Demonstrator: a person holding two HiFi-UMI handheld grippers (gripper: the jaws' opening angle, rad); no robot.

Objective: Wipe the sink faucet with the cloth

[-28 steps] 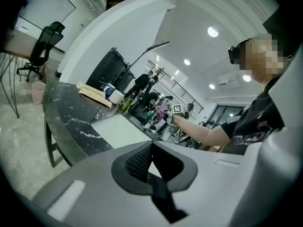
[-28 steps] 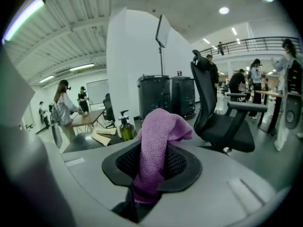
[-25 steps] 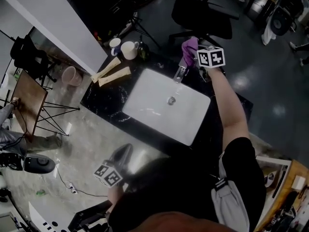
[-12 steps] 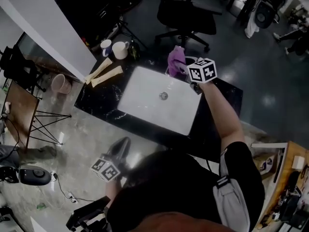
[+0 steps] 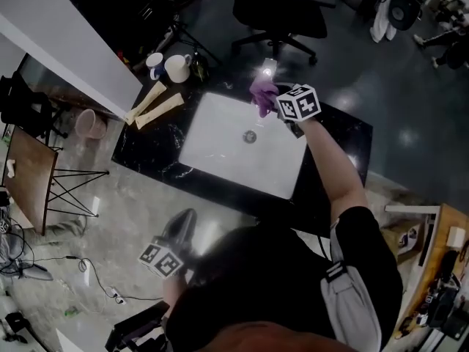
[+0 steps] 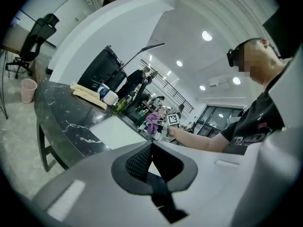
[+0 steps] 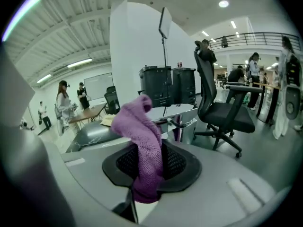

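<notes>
A purple cloth (image 5: pixel 262 94) hangs at the back edge of the white sink (image 5: pixel 220 160), clamped in my right gripper (image 5: pixel 272 100). In the head view the cloth and gripper cover the faucet. The right gripper view shows the cloth (image 7: pixel 142 141) standing up between the jaws of my right gripper (image 7: pixel 144 169), with a chrome part of the faucet (image 7: pixel 183 126) just behind it. My left gripper (image 5: pixel 185 224) is held low by the person's body, off the counter, and is shut on nothing. From the left gripper view its jaws (image 6: pixel 151 156) point toward the sink (image 6: pixel 113 132) and the distant cloth (image 6: pixel 153 120).
The sink is set in a black marble counter (image 5: pixel 157 149). Two mugs (image 5: pixel 167 66) and two pale folded strips (image 5: pixel 155 101) lie at its far left corner. An office chair (image 5: pixel 278 13) stands beyond the counter. A pink bin (image 5: pixel 89 123) and a folding stand (image 5: pixel 62 185) are on the floor to the left.
My right gripper has carried the cloth down and toward the basin, onto the faucet, which showed bare a second ago. The left gripper has stayed put.
</notes>
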